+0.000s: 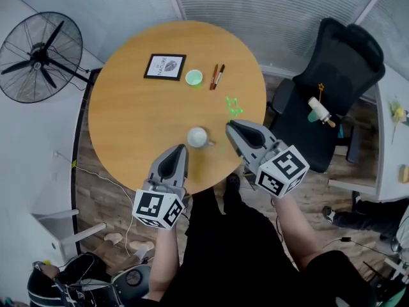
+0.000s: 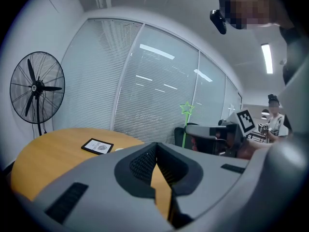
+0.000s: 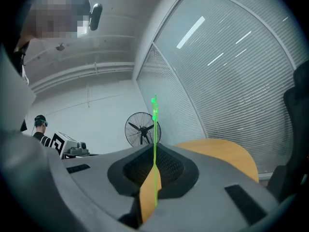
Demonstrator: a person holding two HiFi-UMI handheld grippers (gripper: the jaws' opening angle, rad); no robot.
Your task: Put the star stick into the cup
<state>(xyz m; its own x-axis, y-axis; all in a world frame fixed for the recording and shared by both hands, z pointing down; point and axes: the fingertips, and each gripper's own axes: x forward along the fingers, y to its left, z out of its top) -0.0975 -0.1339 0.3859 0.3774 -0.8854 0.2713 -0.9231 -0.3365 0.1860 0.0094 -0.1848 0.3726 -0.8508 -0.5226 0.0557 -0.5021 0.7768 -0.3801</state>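
My right gripper [image 1: 229, 126] is shut on a thin green star stick [image 1: 233, 107]. The stick stands up from the jaws, star end on top, just right of a white cup [image 1: 197, 137] on the round wooden table [image 1: 128, 120]. In the right gripper view the stick [image 3: 154, 144] runs straight up between the closed jaws of that gripper [image 3: 154, 148]. My left gripper [image 1: 181, 147] sits at the table's near edge, just left of and below the cup, shut on nothing. The left gripper view shows its own jaws [image 2: 155, 147] closed, with the star stick [image 2: 186, 109] rising from the right gripper [image 2: 207, 131].
A framed picture [image 1: 165, 67], a small green cup [image 1: 193, 77] and two pens [image 1: 217, 76] lie at the table's far side. A black office chair [image 1: 332, 75] with small items on its seat stands to the right. A floor fan [image 1: 39, 56] stands to the left.
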